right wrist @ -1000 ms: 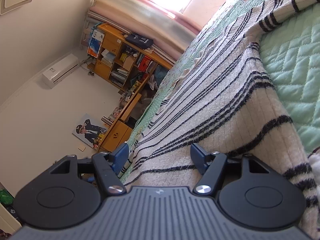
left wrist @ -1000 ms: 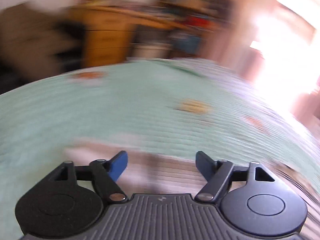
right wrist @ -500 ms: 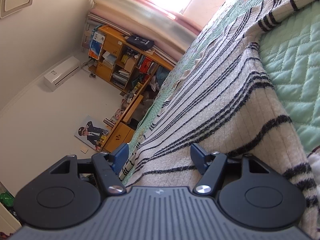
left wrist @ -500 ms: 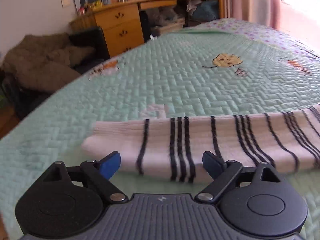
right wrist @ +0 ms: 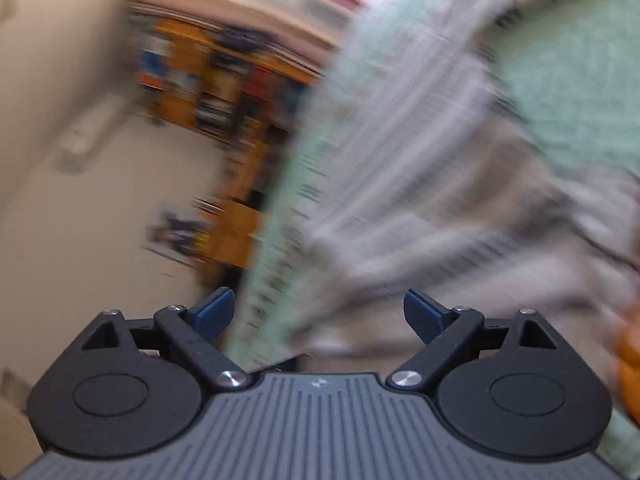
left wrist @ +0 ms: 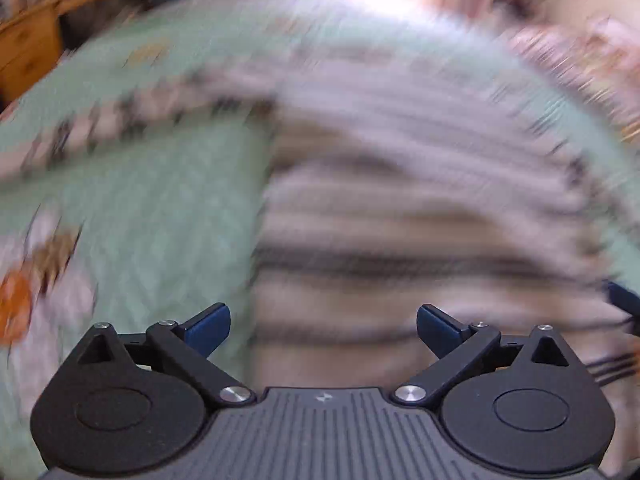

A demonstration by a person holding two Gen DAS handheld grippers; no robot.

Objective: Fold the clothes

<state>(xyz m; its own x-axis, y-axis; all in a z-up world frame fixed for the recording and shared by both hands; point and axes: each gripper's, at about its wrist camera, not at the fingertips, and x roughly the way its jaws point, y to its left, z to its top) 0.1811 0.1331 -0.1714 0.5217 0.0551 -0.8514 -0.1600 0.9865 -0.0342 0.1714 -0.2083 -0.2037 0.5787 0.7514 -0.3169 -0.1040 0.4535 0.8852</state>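
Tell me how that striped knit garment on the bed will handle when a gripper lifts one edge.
The striped garment looks like soft knit lying draped on the green quilt, so it will probably sag and fold. Its fuzzy texture probably grips well rather than slipping. Blur hides thickness.

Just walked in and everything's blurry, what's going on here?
A person holding two grippers is folding a striped sweater spread on a green quilt. Both views are smeared by fast motion. The left gripper is open above the sweater's near edge, gripping nothing. The right gripper is also open, with the sweater ahead of it and shelves off to one side. No fold is visible through the blur.
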